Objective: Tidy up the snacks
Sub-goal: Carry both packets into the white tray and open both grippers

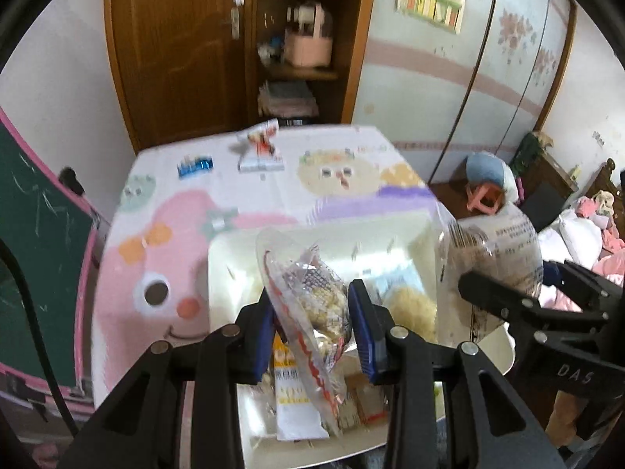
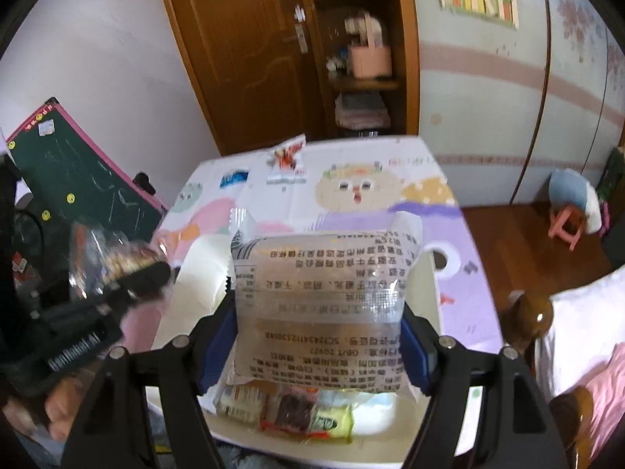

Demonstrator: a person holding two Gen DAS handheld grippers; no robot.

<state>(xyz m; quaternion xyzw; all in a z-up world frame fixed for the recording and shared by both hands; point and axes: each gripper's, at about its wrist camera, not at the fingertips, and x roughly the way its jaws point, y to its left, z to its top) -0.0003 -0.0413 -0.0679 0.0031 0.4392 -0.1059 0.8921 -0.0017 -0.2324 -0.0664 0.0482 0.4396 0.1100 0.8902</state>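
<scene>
My left gripper (image 1: 310,322) is shut on a clear snack packet with red trim (image 1: 312,301), held over the white tray (image 1: 230,265). My right gripper (image 2: 318,336) is shut on a large clear snack packet with printed text (image 2: 324,305), also above the tray (image 2: 195,273). The right gripper and its packet (image 1: 496,258) show at the right of the left wrist view. The left gripper and its packet (image 2: 113,262) show at the left of the right wrist view. Several small snack packs (image 2: 289,410) lie in the tray.
The table wears a cartoon cloth (image 1: 195,211). At its far end lie a blue packet (image 1: 194,166) and a red-white packet (image 1: 261,148). A chalkboard (image 1: 35,234) leans at left. A wooden door and shelf stand behind. A pink stool (image 2: 566,226) is at right.
</scene>
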